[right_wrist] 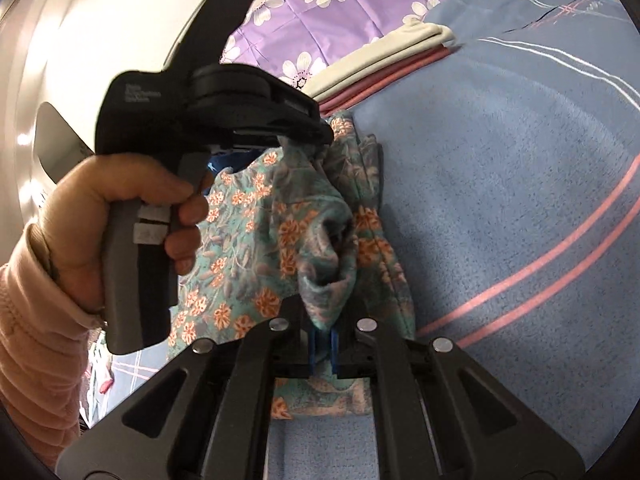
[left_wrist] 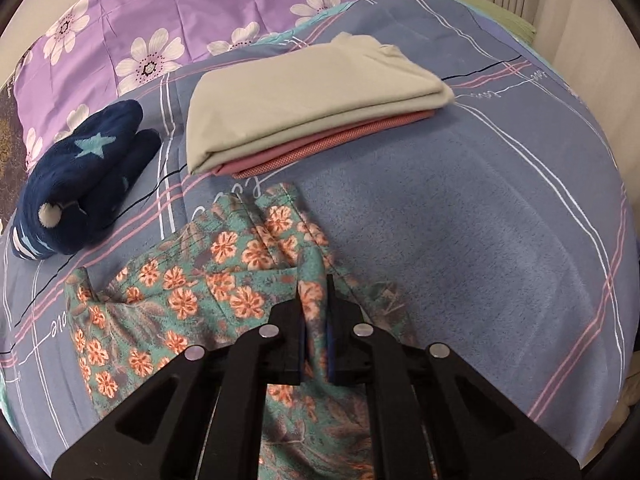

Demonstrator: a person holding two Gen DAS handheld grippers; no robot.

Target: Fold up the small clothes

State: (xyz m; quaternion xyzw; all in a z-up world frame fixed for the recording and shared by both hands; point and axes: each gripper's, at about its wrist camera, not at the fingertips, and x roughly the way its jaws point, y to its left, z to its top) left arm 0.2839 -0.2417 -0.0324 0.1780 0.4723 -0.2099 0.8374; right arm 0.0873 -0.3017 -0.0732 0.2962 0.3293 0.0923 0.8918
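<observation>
A teal floral garment (left_wrist: 208, 280) with orange flowers lies crumpled on the blue bedspread (left_wrist: 480, 220). My left gripper (left_wrist: 316, 304) is shut on a fold of it, near its right edge. In the right wrist view my right gripper (right_wrist: 323, 332) is shut on another bunched part of the floral garment (right_wrist: 280, 224), lifted a little. The left gripper's body (right_wrist: 208, 108), held in a hand, is just ahead and to the left, over the same garment.
A folded stack, beige cloth (left_wrist: 312, 96) on a pink one (left_wrist: 320, 148), lies further back; it also shows in the right wrist view (right_wrist: 380, 60). A navy star plush (left_wrist: 80, 184) sits at the left. A purple floral pillow (left_wrist: 160, 20) is at the head of the bed.
</observation>
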